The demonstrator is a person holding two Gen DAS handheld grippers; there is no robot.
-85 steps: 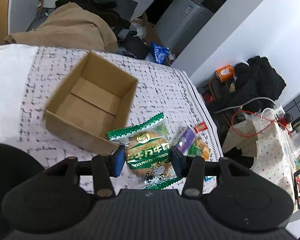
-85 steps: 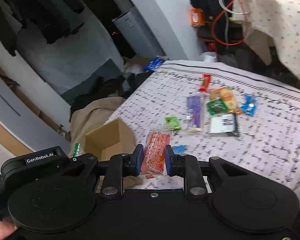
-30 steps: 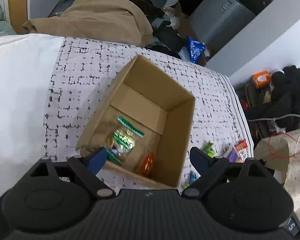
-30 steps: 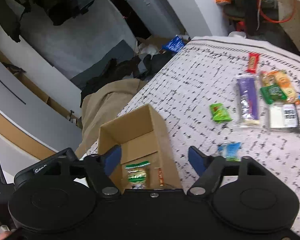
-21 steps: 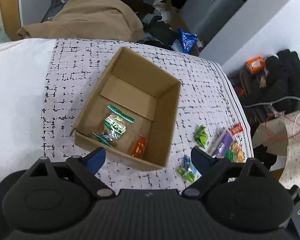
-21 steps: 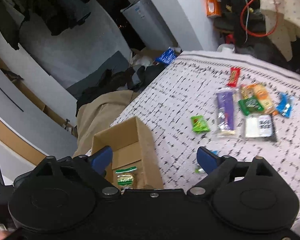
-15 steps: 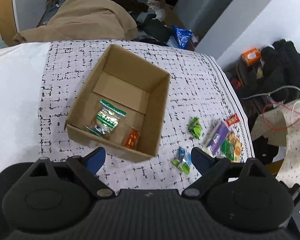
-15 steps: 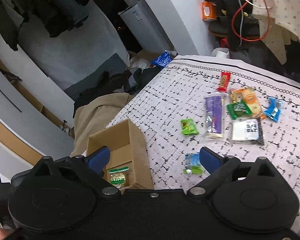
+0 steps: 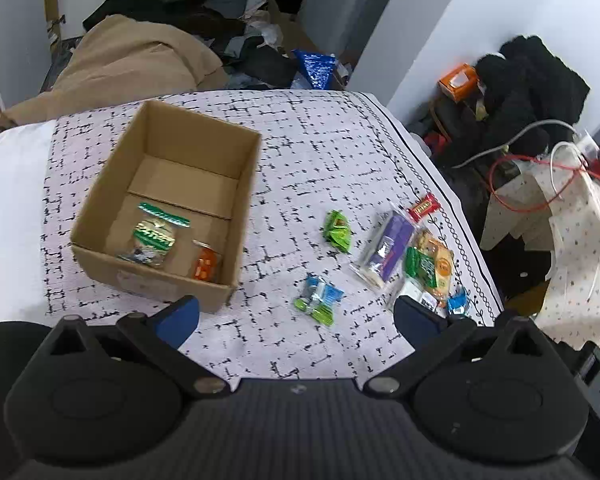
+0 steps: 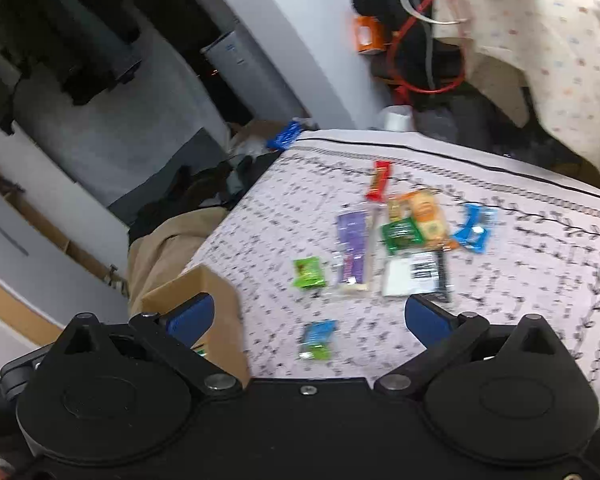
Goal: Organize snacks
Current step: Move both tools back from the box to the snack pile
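My left camera looks steeply down from high above the cardboard box [image 9: 164,216]; my right one sits lower, right of the box [image 10: 216,320], facing across the patterned cloth [image 10: 520,280]. Both share the snack cluster [image 9: 400,256] right of the box.

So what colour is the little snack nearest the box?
Blue and green snack packet, clearest in the left wrist view.

Bare patterned cloth [image 9: 300,152] between the cardboard box [image 9: 244,184] and the snack cluster [image 9: 404,252]; clear overhead access.
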